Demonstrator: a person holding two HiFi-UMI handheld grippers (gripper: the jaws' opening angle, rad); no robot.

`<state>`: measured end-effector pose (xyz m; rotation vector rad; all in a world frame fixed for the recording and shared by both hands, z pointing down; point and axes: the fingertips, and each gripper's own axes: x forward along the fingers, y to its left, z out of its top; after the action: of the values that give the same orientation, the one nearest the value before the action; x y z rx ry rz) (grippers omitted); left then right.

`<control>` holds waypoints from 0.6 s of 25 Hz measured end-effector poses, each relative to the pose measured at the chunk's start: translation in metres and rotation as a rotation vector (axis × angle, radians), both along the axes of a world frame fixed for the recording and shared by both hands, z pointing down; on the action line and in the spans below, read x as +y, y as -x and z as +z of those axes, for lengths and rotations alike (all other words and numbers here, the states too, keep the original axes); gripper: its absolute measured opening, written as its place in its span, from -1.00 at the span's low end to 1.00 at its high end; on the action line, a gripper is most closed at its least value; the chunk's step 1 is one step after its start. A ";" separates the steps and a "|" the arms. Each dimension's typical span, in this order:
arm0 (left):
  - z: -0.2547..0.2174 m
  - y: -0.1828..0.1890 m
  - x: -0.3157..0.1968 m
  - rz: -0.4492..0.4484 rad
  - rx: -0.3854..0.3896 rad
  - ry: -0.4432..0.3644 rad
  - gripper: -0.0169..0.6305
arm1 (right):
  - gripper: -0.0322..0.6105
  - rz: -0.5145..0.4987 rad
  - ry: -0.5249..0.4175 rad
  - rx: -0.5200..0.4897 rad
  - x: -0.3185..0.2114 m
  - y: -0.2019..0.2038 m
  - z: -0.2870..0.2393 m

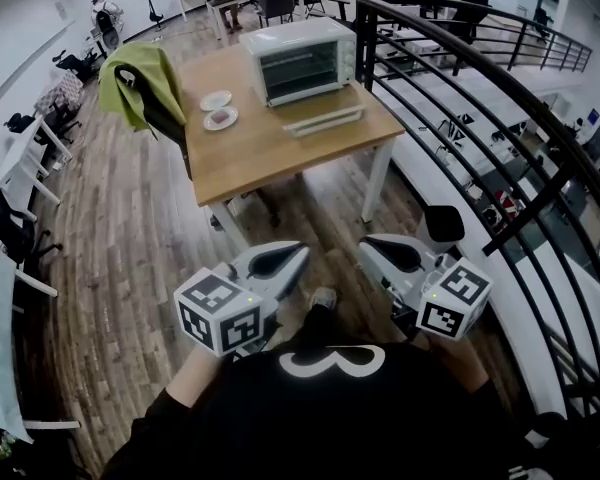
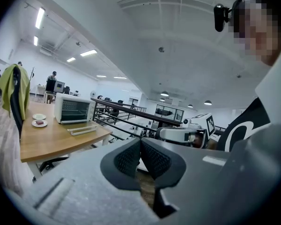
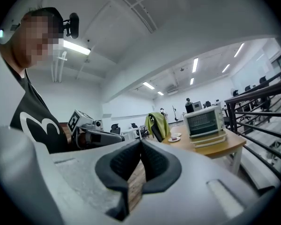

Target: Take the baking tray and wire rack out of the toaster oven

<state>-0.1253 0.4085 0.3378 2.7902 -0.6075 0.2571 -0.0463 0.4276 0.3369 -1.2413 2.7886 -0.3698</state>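
Note:
A white toaster oven (image 1: 300, 60) stands at the far side of a wooden table (image 1: 270, 153), its glass door facing me and looking closed. A pale, flat, tray-like piece (image 1: 323, 120) lies on the table just in front of it; whether it is the tray or the rack I cannot tell. Both grippers hover near my body, well short of the table. My left gripper (image 1: 300, 252) and right gripper (image 1: 366, 247) are both shut and empty. The oven (image 2: 74, 108) shows far off past my left gripper (image 2: 141, 142). It also shows (image 3: 204, 121) beyond my right gripper (image 3: 141, 143).
Two small plates (image 1: 218, 109) sit on the table left of the oven. A chair draped with a green cloth (image 1: 140, 83) stands at the table's left side. A black metal railing (image 1: 460, 88) runs along the right. Wooden floor lies between me and the table.

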 end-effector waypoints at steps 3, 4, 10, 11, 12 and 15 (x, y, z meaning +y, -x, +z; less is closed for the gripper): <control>0.011 -0.005 -0.018 0.002 0.000 0.015 -0.91 | -0.89 0.017 0.014 0.000 -0.017 -0.007 0.011; 0.015 -0.006 -0.025 0.003 -0.001 0.020 -0.91 | -0.89 0.019 0.018 -0.001 -0.023 -0.008 0.015; 0.027 -0.012 -0.070 0.013 0.009 0.041 -0.91 | -0.89 0.036 0.040 -0.003 -0.065 -0.015 0.025; 0.029 -0.013 -0.080 0.015 0.012 0.042 -0.91 | -0.89 0.039 0.042 -0.004 -0.074 -0.016 0.026; 0.032 -0.013 -0.090 0.016 0.014 0.045 -0.91 | -0.89 0.041 0.044 -0.003 -0.084 -0.017 0.028; 0.041 -0.016 -0.126 0.014 0.018 0.064 -0.91 | -0.89 0.044 0.060 0.003 -0.120 -0.021 0.034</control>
<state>-0.1094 0.2828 0.3793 2.7334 -0.5662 0.2487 -0.0256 0.3073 0.3711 -1.3141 2.7665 -0.4516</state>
